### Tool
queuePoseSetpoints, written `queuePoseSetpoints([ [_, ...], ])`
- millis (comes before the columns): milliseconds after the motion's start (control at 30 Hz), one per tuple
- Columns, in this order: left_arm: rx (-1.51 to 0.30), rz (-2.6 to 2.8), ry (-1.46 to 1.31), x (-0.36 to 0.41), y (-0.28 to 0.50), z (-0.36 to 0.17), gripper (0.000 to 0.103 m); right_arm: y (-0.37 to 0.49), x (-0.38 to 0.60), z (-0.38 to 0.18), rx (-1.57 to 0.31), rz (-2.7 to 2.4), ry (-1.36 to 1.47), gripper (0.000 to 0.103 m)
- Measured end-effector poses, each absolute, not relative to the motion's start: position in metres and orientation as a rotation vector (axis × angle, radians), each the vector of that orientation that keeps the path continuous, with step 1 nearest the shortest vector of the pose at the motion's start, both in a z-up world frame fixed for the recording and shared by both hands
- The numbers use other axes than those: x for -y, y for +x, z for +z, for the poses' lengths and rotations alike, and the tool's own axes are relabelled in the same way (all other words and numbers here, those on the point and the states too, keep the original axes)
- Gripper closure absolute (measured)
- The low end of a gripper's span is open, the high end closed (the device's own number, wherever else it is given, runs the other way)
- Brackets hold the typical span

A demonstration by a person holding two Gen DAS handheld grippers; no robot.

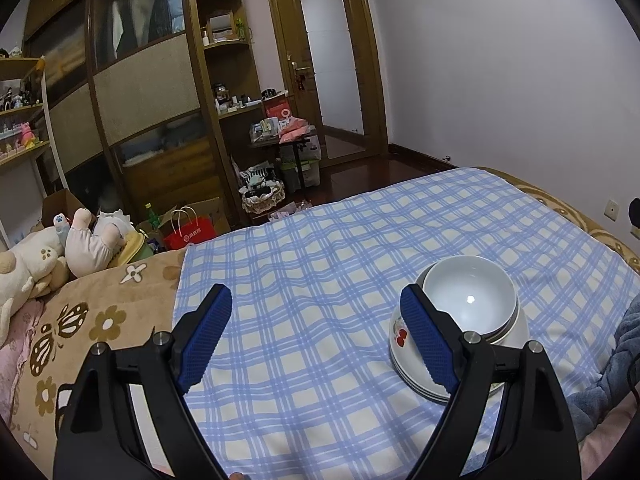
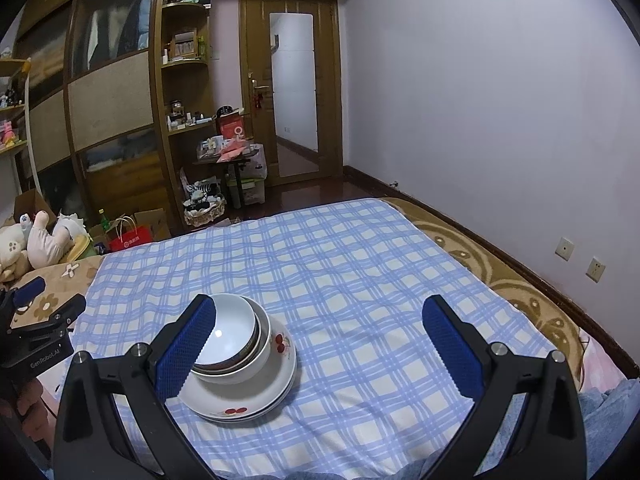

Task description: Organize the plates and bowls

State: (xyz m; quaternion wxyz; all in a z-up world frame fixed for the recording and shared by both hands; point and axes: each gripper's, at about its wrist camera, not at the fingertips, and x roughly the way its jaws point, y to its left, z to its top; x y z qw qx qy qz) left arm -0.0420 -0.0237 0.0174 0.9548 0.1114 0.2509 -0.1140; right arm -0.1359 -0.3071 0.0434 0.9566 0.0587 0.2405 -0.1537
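Note:
One stack of white dishes stands on the blue checked cloth [image 2: 360, 264]. Plates with red cherry marks [image 2: 256, 400] lie at the bottom, and nested white bowls [image 2: 232, 332] sit on top. The stack also shows in the left wrist view [image 1: 472, 304], behind the right finger. My left gripper [image 1: 316, 336] is open and empty, with the stack to its right. My right gripper [image 2: 320, 344] is open and empty, its left finger in front of the stack. The left gripper also shows at the left edge of the right wrist view [image 2: 40, 320].
The cloth covers a bed with a brown flowered blanket [image 1: 104, 320]. Stuffed toys [image 1: 48, 256] lie at the bed's left edge. A blue fabric bundle [image 1: 616, 364] lies at the right. A wardrobe, shelves, a cluttered small table [image 1: 284, 136] and a door stand beyond the bed.

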Motion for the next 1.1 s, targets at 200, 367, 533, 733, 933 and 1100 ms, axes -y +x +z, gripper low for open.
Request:
queuePoseSetpoints([
  [200,-0.497,-0.229,0.239,0.0239,-0.0437,0.0179,0.018,-0.1363,0.3067,0.0437,-0.489,-0.311,0.117,0.000],
  [367,-0.501,-0.225,0.231,0.0219,-0.0417,0.0181,0.018,-0.1363,0.3065,0.0436,-0.491,-0.310,0.116,0.000],
  [533,-0.499,-0.228,0.229,0.0207,-0.0424,0.0185,0.018,-0.1351,0.3060,0.0434,-0.496,-0.308,0.114,0.000],
  [733,-0.504,-0.221,0.225,0.0212,-0.0418,0.0183,0.018,-0.1347,0.3061,0.0435,-0.497,-0.309,0.114,0.000],
  [933,-0.495,-0.227,0.243,0.0238,-0.0431,0.0183,0.018,-0.1359,0.3059,0.0432,-0.498,-0.310,0.113,0.000],
  [1100,-0.498,-0.230,0.239,0.0223,-0.0422,0.0186,0.018,-0.1352,0.3055,0.0434,-0.500,-0.310,0.115,0.000],
])
